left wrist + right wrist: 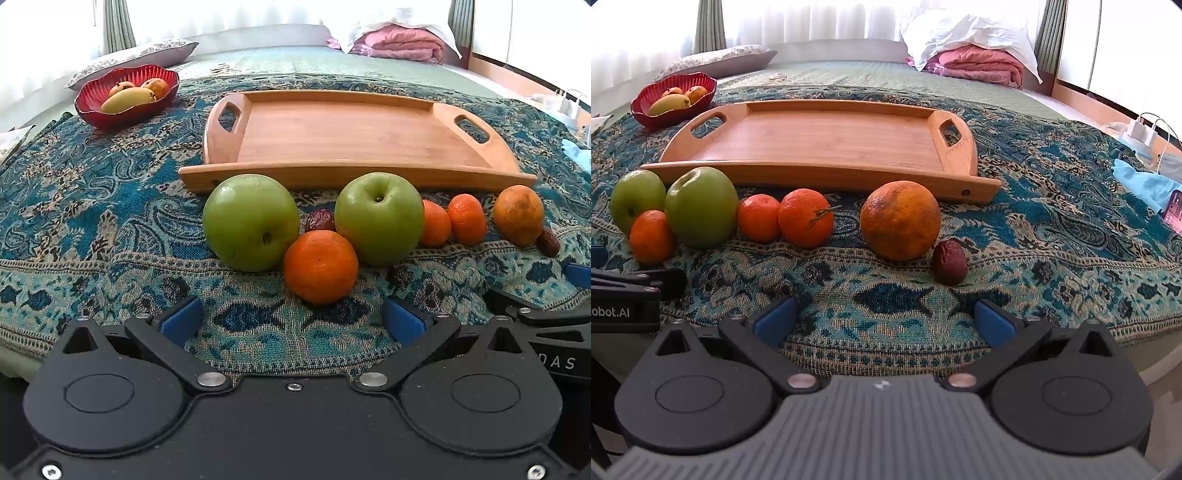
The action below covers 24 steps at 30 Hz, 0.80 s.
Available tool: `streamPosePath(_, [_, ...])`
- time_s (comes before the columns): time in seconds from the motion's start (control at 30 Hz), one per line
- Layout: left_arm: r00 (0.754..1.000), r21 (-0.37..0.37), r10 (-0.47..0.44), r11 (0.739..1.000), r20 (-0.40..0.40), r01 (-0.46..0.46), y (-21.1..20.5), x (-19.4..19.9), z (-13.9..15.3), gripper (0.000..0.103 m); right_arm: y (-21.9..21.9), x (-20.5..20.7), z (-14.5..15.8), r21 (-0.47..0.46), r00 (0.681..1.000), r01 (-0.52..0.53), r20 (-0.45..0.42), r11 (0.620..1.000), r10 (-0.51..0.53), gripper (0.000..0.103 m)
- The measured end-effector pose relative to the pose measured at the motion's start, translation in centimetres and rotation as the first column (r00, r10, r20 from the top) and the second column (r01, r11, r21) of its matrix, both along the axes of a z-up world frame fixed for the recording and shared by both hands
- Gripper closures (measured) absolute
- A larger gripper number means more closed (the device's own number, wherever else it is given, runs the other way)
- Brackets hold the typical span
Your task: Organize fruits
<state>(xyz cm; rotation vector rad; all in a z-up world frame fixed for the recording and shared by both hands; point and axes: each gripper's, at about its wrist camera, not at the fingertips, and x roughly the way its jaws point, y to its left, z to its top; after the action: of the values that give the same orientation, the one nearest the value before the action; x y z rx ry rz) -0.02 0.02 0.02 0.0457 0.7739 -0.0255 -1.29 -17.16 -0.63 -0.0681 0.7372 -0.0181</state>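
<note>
Both claws hang tilted down over the patterned cloth, and each one is spread wide with nothing between its blue pads. The left gripper faces a tangerine wedged in front of two green apples. The right gripper looks at a big orange with a dark date just beside it. All the fruit lies in a row on the cloth, in front of the bare wooden tray. A red bowl holds more fruit at the far left. Lettering on the left gripper's side, seen from the right wrist, reads "obot.AI"; letters "DAS" show on the right gripper's body in the left view.
</note>
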Motion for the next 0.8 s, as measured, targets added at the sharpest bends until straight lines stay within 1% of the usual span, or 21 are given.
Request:
streamPosePath(0.2, [1.000, 0.011, 0.004, 1.000, -0.002, -0.004, -0.33, -0.23, 0.02, 0.000, 0.00, -0.02, 0.00, 0.001, 1.000, 0.000, 0.001, 1.000, 0.000, 0.000])
streamPosePath(0.23, [1.000, -0.001, 0.000, 1.000, -0.010, 0.000, -0.05, 0.04, 0.03, 0.000, -0.01, -0.02, 0.00, 0.001, 1.000, 0.000, 0.000, 1.000, 0.000, 0.000])
streamPosePath(0.8, [1.000, 0.009, -0.003, 1.000, -0.009, 0.003, -0.13, 0.01, 0.00, 0.000, 0.02, 0.02, -0.02, -0.001, 1.000, 0.000, 0.001, 1.000, 0.000, 0.000])
